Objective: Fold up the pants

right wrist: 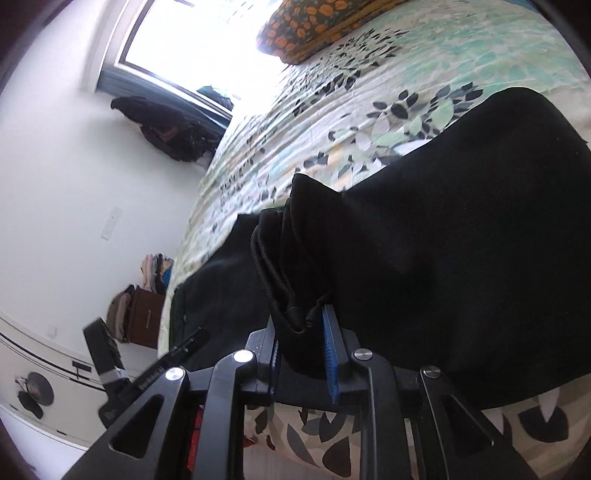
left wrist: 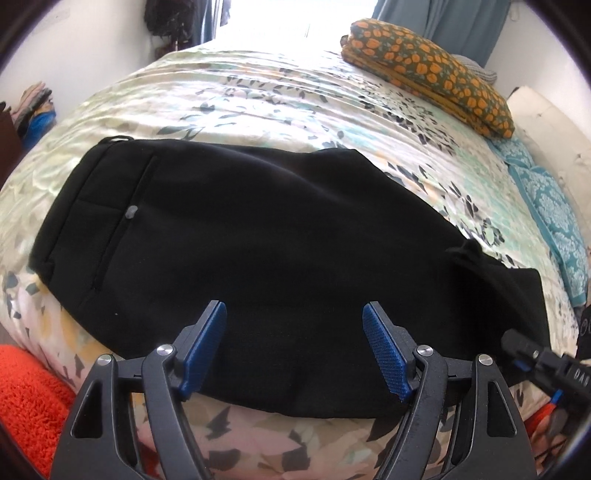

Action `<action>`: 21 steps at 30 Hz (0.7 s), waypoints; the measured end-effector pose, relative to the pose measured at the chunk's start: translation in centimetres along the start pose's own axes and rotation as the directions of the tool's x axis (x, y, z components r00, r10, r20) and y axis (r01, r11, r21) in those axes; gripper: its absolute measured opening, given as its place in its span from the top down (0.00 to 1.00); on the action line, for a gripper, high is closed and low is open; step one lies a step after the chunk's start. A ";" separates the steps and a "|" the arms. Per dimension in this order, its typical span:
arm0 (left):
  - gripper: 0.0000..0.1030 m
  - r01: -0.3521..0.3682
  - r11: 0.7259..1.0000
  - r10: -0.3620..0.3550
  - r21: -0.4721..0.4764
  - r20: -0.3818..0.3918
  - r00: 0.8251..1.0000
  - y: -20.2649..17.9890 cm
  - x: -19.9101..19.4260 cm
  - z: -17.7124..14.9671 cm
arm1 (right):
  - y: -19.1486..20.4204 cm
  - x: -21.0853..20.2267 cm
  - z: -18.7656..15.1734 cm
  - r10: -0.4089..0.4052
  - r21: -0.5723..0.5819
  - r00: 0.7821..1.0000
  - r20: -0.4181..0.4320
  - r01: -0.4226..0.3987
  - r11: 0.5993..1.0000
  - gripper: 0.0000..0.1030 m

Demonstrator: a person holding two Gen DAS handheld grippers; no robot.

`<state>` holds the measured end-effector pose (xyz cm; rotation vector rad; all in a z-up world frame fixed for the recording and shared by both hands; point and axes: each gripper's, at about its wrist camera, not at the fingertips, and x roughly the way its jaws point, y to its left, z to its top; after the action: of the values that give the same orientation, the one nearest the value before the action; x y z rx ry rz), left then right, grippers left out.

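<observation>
Carrying the cuffs (right wrist: 291,258) across, the right gripper (right wrist: 301,354) seemingly pinched them loosely over black pants (left wrist: 240,229) on the bed's (left wrist: 258,99) near edge; the left gripper (left wrist: 294,347), jaws spread, hovered empty. Next: lay cuffs on the waistband.

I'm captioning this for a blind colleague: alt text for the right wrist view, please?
The right gripper has a bunched black cuff of the pants between its blue pads, above a floral bedspread. An orange-patterned pillow lies beyond, near a bright window.
</observation>
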<state>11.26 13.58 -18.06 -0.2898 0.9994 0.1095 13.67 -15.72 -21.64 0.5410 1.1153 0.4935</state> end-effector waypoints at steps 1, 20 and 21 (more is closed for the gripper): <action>0.24 0.003 1.000 -0.004 -0.009 -0.002 1.000 0.3 0.0 0.0 | 0.5 0.4 -0.7 -0.009 -0.024 1.000 -0.025 0.008 1.000 0.47; 0.63 0.310 0.901 -0.260 0.304 -0.193 0.946 -15.5 1.4 -1.9 | -3.8 -15.8 -5.4 -0.240 -0.215 0.906 0.348 0.326 0.920 0.16; 0.63 0.291 0.905 -0.239 0.311 -0.195 0.951 -15.7 1.8 -2.1 | -4.1 -15.9 -5.3 -0.241 -0.204 0.907 0.346 0.323 0.924 0.16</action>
<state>14.02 -2.11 -17.61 -0.1181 1.1013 -0.3370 3.43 -27.88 -14.98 0.2108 0.7889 0.2766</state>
